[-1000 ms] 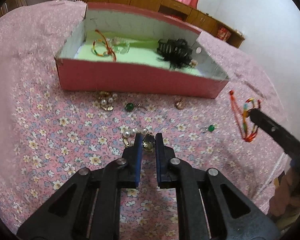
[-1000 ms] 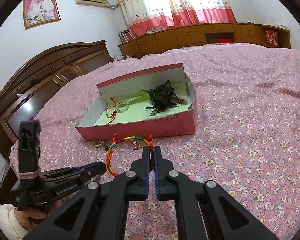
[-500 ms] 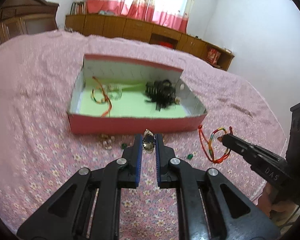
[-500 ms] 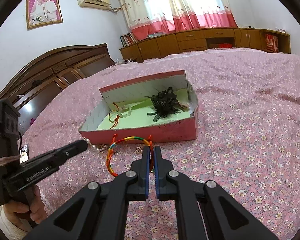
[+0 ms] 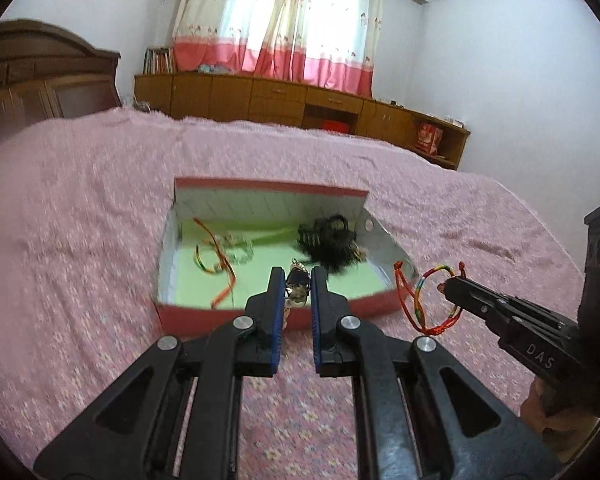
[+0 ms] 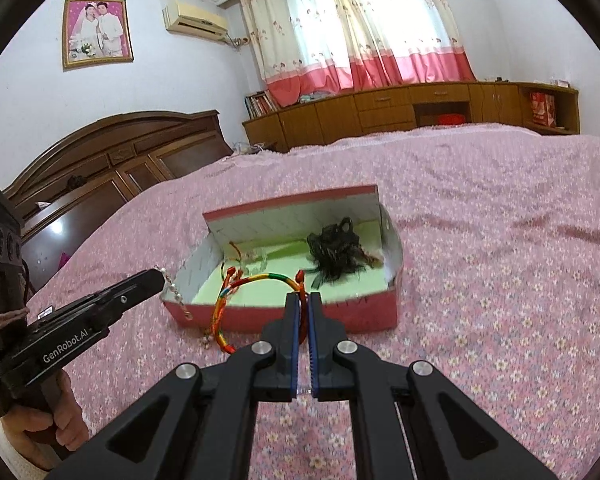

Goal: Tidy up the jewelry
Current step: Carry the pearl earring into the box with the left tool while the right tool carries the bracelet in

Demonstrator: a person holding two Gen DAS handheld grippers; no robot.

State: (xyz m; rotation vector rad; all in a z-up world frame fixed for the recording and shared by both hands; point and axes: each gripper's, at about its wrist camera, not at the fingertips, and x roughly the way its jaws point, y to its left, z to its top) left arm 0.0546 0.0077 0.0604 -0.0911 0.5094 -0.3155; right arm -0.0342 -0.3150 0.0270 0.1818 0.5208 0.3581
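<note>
A red box (image 5: 228,318) with a green floor lies open on the pink floral bedspread; it also shows in the right wrist view (image 6: 340,316). Inside are a red-and-yellow cord bracelet (image 5: 214,258), a clear bracelet (image 5: 240,250) and a black hair clip (image 5: 330,246). My left gripper (image 5: 297,280) is shut on a pearl and gold earring (image 5: 296,290), held over the box's near wall; its pearls hang in the right wrist view (image 6: 172,286). My right gripper (image 6: 305,298) is shut on a rainbow cord bracelet (image 6: 236,300), held in the air at the box's right front; it also shows in the left wrist view (image 5: 420,300).
The pink bedspread (image 6: 500,280) stretches all around the box. A dark wooden headboard (image 6: 112,168) stands to the left. Low wooden cabinets (image 5: 300,100) run under the curtained window at the back. A small trinket (image 6: 206,340) lies by the box's front wall.
Both grippers have risen from the bedspread and moved toward the box with their pieces. The left one now holds the earring over the box's near wall.
</note>
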